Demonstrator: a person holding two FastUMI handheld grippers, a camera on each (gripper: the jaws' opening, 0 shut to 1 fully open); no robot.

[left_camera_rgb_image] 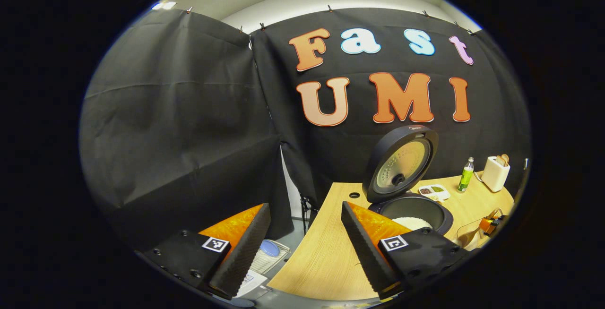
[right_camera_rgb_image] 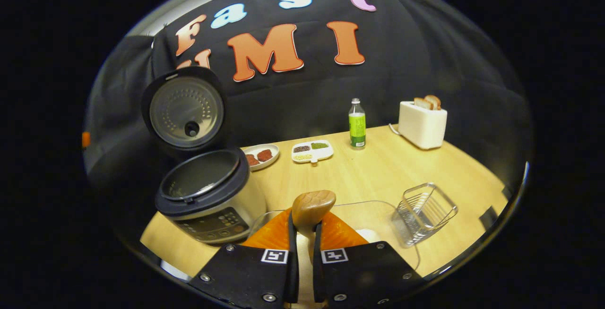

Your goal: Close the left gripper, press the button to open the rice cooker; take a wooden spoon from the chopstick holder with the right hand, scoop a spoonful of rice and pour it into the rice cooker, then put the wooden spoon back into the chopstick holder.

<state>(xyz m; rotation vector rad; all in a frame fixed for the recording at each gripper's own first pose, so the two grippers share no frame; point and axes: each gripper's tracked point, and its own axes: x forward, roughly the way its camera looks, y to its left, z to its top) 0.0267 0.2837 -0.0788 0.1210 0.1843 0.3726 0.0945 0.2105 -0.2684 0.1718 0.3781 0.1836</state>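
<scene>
The rice cooker (right_camera_rgb_image: 210, 205) stands at the table's left with its lid (right_camera_rgb_image: 185, 110) swung up. In the left gripper view the cooker's pot (left_camera_rgb_image: 416, 210) holds white rice (left_camera_rgb_image: 412, 223). My right gripper (right_camera_rgb_image: 305, 226) is shut on the wooden spoon's handle, and the spoon bowl (right_camera_rgb_image: 313, 207) sticks up just past the fingertips. It hovers over a clear container (right_camera_rgb_image: 378, 214) holding white rice. The wire chopstick holder (right_camera_rgb_image: 424, 212) sits right of that container. My left gripper (left_camera_rgb_image: 302, 247) is wide open with nothing in it, low off the table's left end, its right finger (left_camera_rgb_image: 368, 247) in front of the cooker.
Along the back of the wooden table (right_camera_rgb_image: 401, 172) stand a green bottle (right_camera_rgb_image: 357, 124), a white toaster (right_camera_rgb_image: 422, 122) with bread, a divided dish (right_camera_rgb_image: 312, 150) and a plate (right_camera_rgb_image: 260, 155) of red pieces. Papers and a blue object (left_camera_rgb_image: 270, 247) lie on the floor beyond the table's left edge.
</scene>
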